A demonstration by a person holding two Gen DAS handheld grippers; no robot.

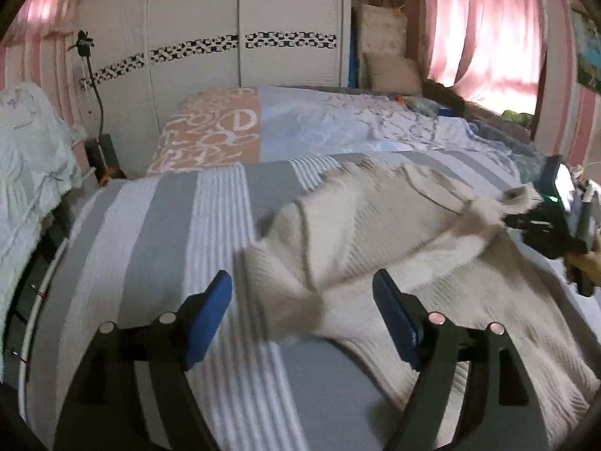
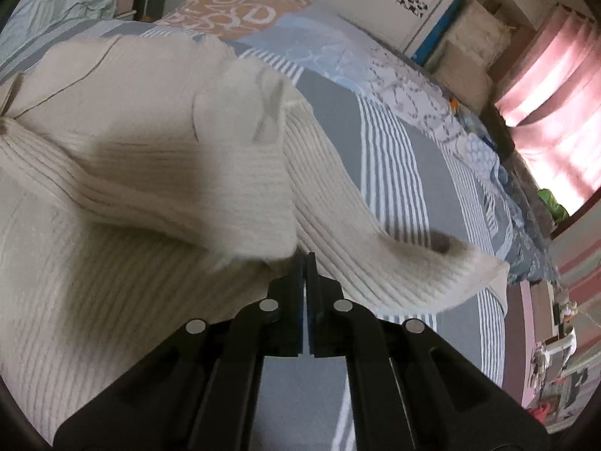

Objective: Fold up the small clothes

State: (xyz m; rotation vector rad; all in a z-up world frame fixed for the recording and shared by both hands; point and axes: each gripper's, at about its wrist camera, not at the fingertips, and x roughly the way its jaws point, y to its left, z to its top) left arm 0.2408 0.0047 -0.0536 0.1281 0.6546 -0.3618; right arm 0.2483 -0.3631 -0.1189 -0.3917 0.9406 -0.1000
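While your left gripper (image 1: 302, 297) hangs over the bed with its two blue-padded fingers (image 1: 210, 314) spread wide, nothing sits clamped between them; a loose fold of the cream knitted sweater (image 1: 375, 225) lies in the gap, and the pads stand apart from it on both sides. Your right gripper (image 2: 305, 259) has its fingers pressed together with only a thin slit between the pads, and the edge of the sweater (image 2: 150, 173) meets their tips, so you are pinching the knit there. Seen from your left wrist, that right gripper (image 1: 507, 218) sits at the far right edge of the bed, with a bunched end of the sweater pulled up to it and your hand (image 1: 586, 263) just showing behind the black frame.

The sweater lies spread across the near part of the bed, on the grey and white striped cover (image 1: 180, 233). Its ribbed body stretches from your left gripper toward the right one, raised and rumpled in the middle and blurred. From your right wrist, one sleeve (image 2: 432, 263) trails to the right over the stripes, its cuff near the bed's edge.

Further up the bed lie a peach pillow with white letters (image 1: 214, 131) and a pale blue patterned cover (image 1: 338, 127). Pink curtains (image 1: 484, 34) glow at the window beyond, and white wardrobe doors (image 1: 195, 18) stand behind the bed.
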